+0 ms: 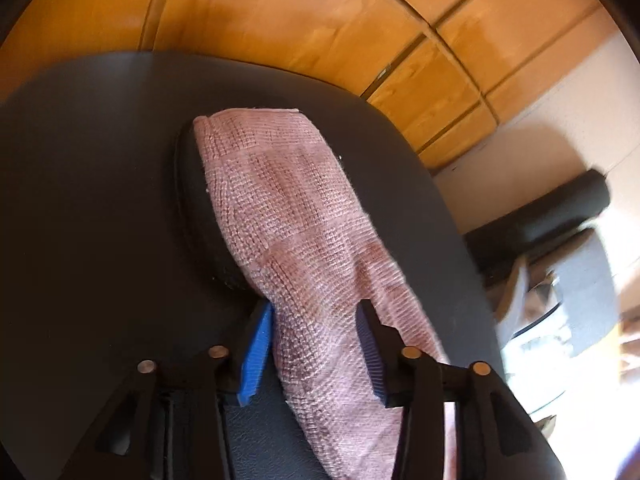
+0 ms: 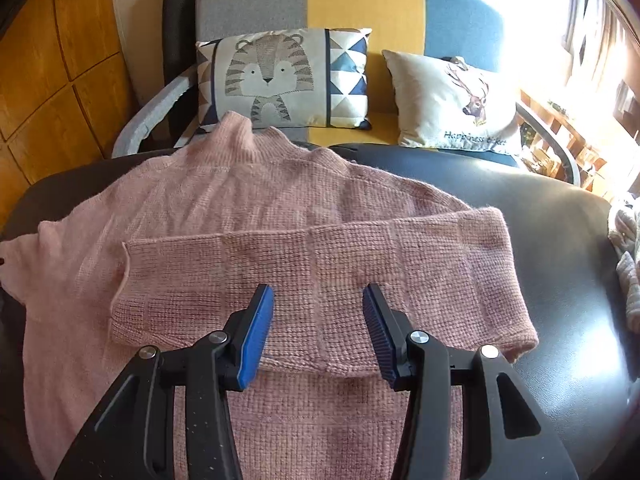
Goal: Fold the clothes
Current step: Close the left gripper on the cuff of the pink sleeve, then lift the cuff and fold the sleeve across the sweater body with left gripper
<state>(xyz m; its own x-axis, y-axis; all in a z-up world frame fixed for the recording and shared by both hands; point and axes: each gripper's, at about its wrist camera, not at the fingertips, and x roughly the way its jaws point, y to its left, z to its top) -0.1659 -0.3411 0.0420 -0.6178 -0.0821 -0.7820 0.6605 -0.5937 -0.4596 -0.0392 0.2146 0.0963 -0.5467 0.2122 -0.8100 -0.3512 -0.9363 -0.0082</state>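
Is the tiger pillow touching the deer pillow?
Apart. The right wrist view shows the tiger pillow and deer pillow with a strip of yellow sofa cushion between them.

A: What's ahead of the tool?
B: A grey, yellow and blue fabric sofa (image 2: pixel 360 4) holding a tiger-print cushion (image 2: pixel 280 80) and a cream deer cushion (image 2: pixel 452 100).
A: Off to the sides?
B: Orange wooden panelling (image 2: pixel 48 80) left, a sunlit window (image 2: pixel 560 32) right.

- Sweater (image 2: pixel 248 200) lies spread on dark table (image 2: pixel 540 240), toward its left side.
- One sleeve (image 2: pixel 320 272) folded across sweater body, nearest the R gripper (image 2: pixel 318 330).
- Sofa (image 2: pixel 360 4) behind table; tiger cushion (image 2: pixel 280 80) left, deer cushion (image 2: pixel 452 100) right.
- L-wrist view: sleeve between L gripper (image 1: pixel 316 350) fingers; wood cabinet (image 1: pixel 280 20) behind table.
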